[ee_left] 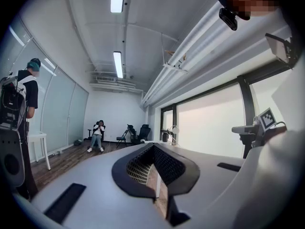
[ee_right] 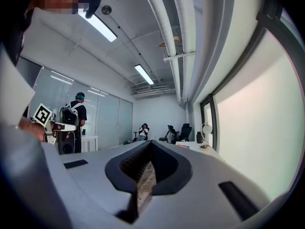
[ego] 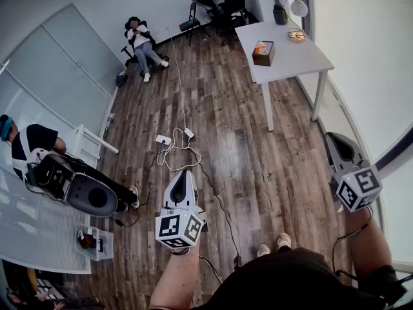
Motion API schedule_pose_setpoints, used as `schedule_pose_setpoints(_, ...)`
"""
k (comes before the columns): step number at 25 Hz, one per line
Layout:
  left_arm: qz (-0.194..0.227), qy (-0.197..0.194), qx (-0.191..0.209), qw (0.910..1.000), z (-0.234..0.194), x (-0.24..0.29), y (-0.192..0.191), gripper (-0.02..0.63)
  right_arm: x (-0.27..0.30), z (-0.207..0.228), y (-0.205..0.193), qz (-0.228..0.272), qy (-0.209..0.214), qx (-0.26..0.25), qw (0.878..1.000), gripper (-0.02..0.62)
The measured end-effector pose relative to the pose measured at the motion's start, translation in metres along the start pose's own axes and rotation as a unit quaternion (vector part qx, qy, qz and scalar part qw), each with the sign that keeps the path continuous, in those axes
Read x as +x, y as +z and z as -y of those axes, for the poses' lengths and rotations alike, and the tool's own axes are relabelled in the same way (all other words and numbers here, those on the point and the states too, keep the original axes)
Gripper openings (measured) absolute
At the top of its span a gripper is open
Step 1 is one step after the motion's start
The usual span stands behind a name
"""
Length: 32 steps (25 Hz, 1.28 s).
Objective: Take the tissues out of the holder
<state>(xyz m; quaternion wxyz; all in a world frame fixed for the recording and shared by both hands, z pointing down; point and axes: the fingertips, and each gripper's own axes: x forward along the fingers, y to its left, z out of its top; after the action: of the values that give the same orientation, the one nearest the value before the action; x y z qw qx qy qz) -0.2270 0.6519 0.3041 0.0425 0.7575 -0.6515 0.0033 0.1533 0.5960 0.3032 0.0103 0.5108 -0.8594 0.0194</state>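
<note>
Left claw [ego: 182,176] close by, level, shut tight, nothing in it. Right claw [ego: 337,144] same: shut, empty. Wood floor [ego: 258,160] between. Tissue holder [ego: 262,52] far off on white bench [ego: 293,60], near its edge, well apart from both claws.

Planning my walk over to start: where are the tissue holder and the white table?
tissue holder [ego: 262,57], head view, its brown side wall.
white table [ego: 298,58], head view, bare top near the front edge.
</note>
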Motion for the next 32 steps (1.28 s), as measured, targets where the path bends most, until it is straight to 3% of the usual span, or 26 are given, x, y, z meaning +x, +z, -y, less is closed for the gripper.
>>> schedule_pose_setpoints(11,0.01,-0.005,0.011,0.9999,0.015,0.012,0.004,0.005,0.003,-0.004,-0.019,-0.011,0.02,-0.002,1.0,0.005)
schedule_pose_setpoints(16,0.004,0.015,0.017,0.9997,0.018,0.013,0.001,0.005,-0.002,0.011,-0.016,0.004,0.027,0.027,0.999,0.005)
schedule_pose_setpoints(21,-0.003,0.023,0.041,0.9989,0.028,0.016,-0.011,0.005,0.0,0.031,-0.026,-0.003,0.019,0.012,1.0,0.005)
schedule_pose_setpoints(26,-0.017,0.01,0.042,0.9989,0.031,0.05,-0.022,0.005,0.021,0.051,-0.042,-0.021,0.006,0.023,0.999,0.005)
schedule_pose_setpoints(32,0.0,-0.019,0.036,0.9992,0.023,0.114,-0.016,0.005,0.067,0.069,-0.032,-0.021,-0.011,0.012,1.0,0.005)
